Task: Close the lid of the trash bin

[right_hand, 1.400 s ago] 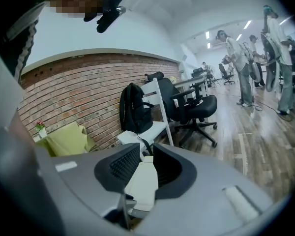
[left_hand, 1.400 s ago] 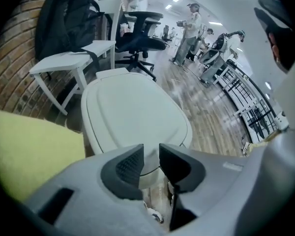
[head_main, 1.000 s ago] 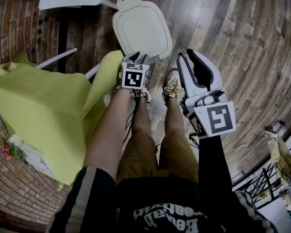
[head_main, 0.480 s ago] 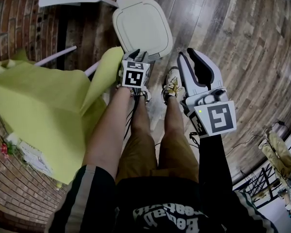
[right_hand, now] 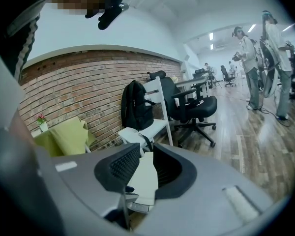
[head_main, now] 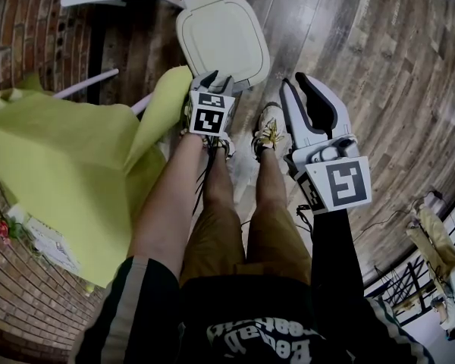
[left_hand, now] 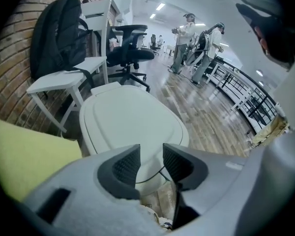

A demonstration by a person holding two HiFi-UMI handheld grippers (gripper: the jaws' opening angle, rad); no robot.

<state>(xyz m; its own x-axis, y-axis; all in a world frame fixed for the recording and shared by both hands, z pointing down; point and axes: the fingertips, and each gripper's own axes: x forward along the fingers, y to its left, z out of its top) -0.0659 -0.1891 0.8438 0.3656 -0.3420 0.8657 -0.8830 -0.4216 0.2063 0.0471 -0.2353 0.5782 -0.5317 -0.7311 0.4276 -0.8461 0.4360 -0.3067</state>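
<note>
**Head view:** The lid [head_main: 221, 40] is seen lying flat and apparently shut, just beyond the person's feet [head_main: 270, 133]. The left gripper [head_main: 218, 78] is held over its near edge. The right gripper [head_main: 299, 89] is kept apart to the right, above the floor [head_main: 379, 67]. The closing is judged all but done. A good finish would be a light downward press close to the near edge, so that the lid is seated evenly and no jaw is caught under it. The lid's long axis is judged to run near to far, with the squared hinge end far and the rounded end toward the person.

**Left gripper view:** The jaws have just been opened wider and are shown apart with nothing between them. The lid [left_hand: 132, 117] is seen face up beyond the tips, not gripped. Whether the tips touch it cannot be told.

**Right gripper view:** The jaws are shown parted and empty. The lid [right_hand: 145, 181] is framed in the gap, well beyond them.
</note>
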